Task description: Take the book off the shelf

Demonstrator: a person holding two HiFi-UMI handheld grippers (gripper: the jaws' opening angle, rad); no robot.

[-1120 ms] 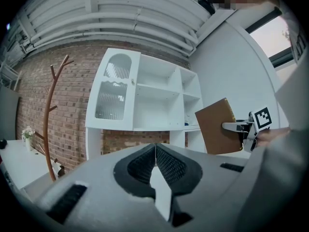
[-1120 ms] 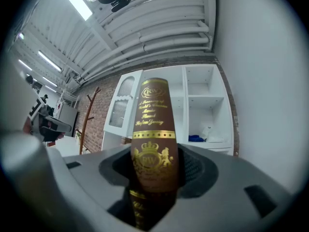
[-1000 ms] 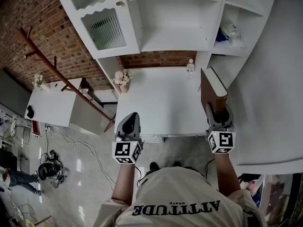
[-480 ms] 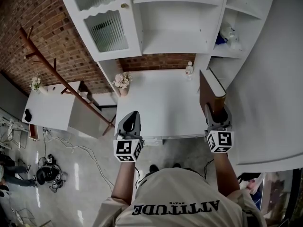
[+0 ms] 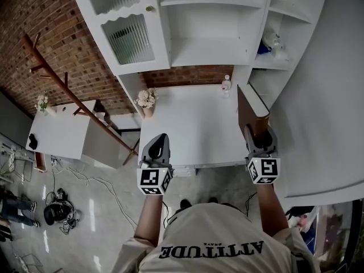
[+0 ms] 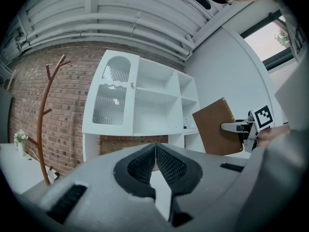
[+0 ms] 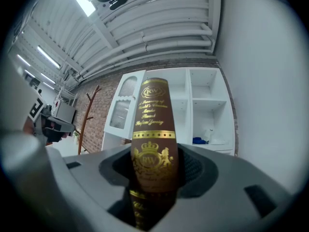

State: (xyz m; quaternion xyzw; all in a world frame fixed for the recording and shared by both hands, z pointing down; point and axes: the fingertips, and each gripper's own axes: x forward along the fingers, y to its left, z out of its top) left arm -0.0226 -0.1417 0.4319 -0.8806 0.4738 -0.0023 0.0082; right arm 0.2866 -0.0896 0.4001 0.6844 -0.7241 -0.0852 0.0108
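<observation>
White shelf point(image 7: 208, 99) behind; right gripper point(image 7: 154, 170) clamps "RW" book point(image 7: 153, 129).

White table point(image 5: 193, 131), flower pot point(image 5: 147, 98), wooden coat rack point(image 5: 57, 68)

i held 2 grippers, my left gripper point(image 5: 160, 139) and my right gripper point(image 5: 259, 136). there was 1 book point(image 5: 246, 110). i counted 1 white shelf unit point(image 5: 216, 50) with 2 ribbed glass panels point(image 5: 129, 34). there were 2 white tables, 1 big table point(image 5: 193, 129) and 1 small table point(image 5: 62, 129), with 2 bunches of flowers, 1 bunch point(image 5: 147, 97) on the big one and 1 point(image 5: 42, 101) on the small one. there was 1 small bottle point(image 5: 226, 84), 1 wooden coat stand point(image 5: 68, 87), 1 blue thing point(image 5: 263, 45) and 1 white thing point(image 5: 277, 38).
</observation>
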